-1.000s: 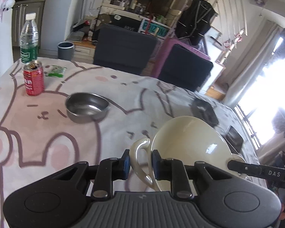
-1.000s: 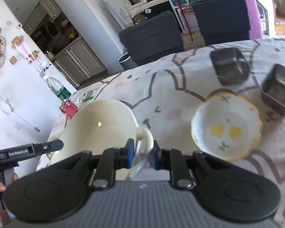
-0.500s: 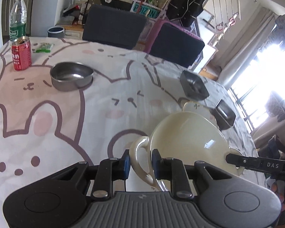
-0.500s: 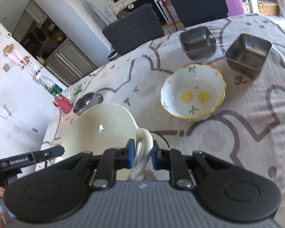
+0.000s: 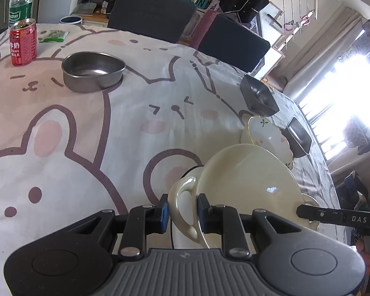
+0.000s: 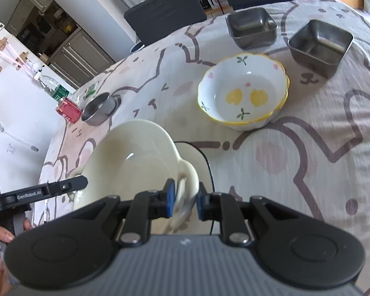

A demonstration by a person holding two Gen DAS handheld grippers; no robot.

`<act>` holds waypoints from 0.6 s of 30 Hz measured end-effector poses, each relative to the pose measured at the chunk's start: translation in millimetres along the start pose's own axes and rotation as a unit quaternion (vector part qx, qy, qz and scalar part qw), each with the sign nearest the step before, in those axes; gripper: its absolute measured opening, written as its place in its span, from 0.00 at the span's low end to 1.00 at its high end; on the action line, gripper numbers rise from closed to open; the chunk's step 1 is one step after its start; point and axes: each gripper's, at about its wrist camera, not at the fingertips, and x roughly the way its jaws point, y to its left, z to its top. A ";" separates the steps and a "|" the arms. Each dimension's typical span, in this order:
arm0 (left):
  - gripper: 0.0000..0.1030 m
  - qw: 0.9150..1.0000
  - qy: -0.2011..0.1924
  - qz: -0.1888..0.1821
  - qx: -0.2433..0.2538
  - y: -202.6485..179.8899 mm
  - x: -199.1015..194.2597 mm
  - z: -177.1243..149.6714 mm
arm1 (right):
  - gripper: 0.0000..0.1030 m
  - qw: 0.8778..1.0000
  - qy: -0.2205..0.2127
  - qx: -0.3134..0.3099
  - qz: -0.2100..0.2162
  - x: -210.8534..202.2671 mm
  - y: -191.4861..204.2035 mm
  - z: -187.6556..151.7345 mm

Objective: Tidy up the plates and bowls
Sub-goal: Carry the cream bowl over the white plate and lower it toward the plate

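Note:
A cream two-handled bowl (image 5: 246,180) is held by both grippers just above the tablecloth. My left gripper (image 5: 182,212) is shut on one handle. My right gripper (image 6: 185,198) is shut on the other handle of the same bowl (image 6: 133,162). A white flowered bowl with a yellow rim (image 6: 243,91) stands on the table ahead and right of the cream bowl; it also shows in the left wrist view (image 5: 266,135). A round steel bowl (image 5: 92,70) sits far left. Two square steel dishes (image 6: 250,27) (image 6: 320,45) stand at the back right.
A red drink can (image 5: 23,42) and a water bottle (image 5: 21,2) stand at the far left edge, with a green packet (image 5: 54,35) near them. A black cable (image 6: 207,157) lies under the cream bowl. Dark chairs (image 5: 150,9) line the far side.
Both grippers have carried the cream bowl lower and nearer to the flowered bowl. The grips on the handles have not changed.

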 end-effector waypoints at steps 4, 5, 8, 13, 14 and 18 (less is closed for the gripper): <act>0.25 1.000 0.012 0.000 -0.009 4.4 8.2 -2.7 | 0.21 1.000 0.009 0.000 -0.009 4.0 0.7 0.1; 0.25 1.000 0.015 0.000 -0.011 5.4 10.5 -4.0 | 0.21 1.000 0.012 -0.001 -0.011 5.1 0.9 0.2; 0.26 1.000 0.022 0.003 -0.010 7.2 15.7 -6.0 | 0.21 1.000 0.017 -0.003 -0.018 8.4 2.6 0.2; 0.27 0.999 0.030 0.005 -0.010 8.6 21.2 -8.0 | 0.21 0.999 0.024 -0.006 -0.022 11.6 3.0 0.0; 0.27 0.999 0.030 0.006 -0.009 8.7 22.0 -8.1 | 0.21 0.999 0.025 -0.006 -0.023 12.1 2.9 0.1; 0.27 0.999 0.032 0.007 -0.009 9.7 24.4 -7.9 | 0.21 0.999 0.028 -0.007 -0.025 13.3 3.3 0.7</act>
